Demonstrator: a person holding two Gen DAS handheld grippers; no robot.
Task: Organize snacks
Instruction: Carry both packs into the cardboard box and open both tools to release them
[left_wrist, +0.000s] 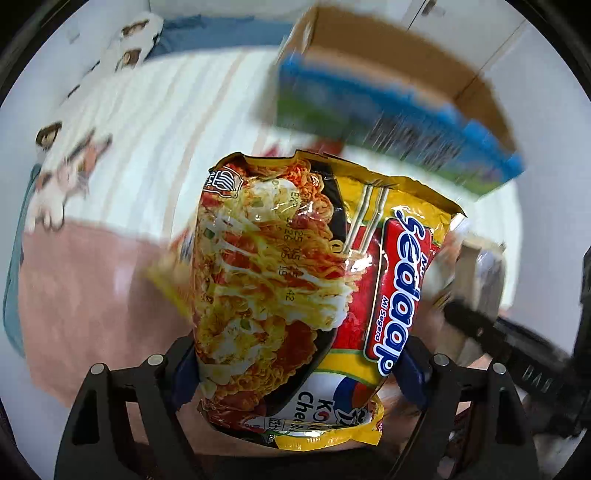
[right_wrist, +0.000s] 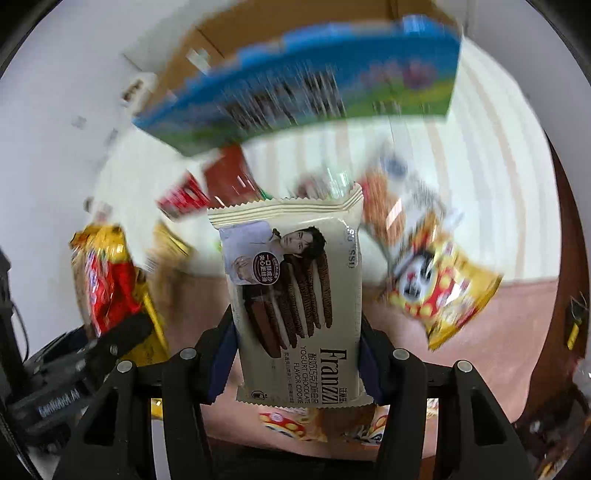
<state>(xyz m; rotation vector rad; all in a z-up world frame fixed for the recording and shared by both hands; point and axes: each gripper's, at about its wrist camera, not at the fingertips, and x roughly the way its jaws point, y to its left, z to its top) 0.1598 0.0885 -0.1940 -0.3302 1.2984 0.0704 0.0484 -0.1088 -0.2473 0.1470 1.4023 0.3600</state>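
My left gripper (left_wrist: 295, 365) is pinching the Sedaap noodle pkt (left_wrist: 295, 284). My right gripper (right_wrist: 295, 365) is clamping the Franzzi cookie pkt (right_wrist: 295, 295), w/ a blue box (right_wrist: 314, 85) blurring beyond

- Noodle packet (left_wrist: 295, 280) sits between the left gripper's (left_wrist: 295, 373) fingers, box (left_wrist: 391, 96) far beyond it, to the right
- Right gripper (left_wrist: 491, 328) shows at the right of the left wrist view
- Cookie packet (right_wrist: 295, 299) sits between the right gripper's (right_wrist: 295, 365) fingers
- Box (right_wrist: 306, 81) lies far beyond it
- Snack bag (right_wrist: 439, 284) lies right of the cookie packet, red packs (right_wrist: 210, 184) far left
- Noodle packet (right_wrist: 110, 277) and left gripper (right_wrist: 99, 354) are at the left
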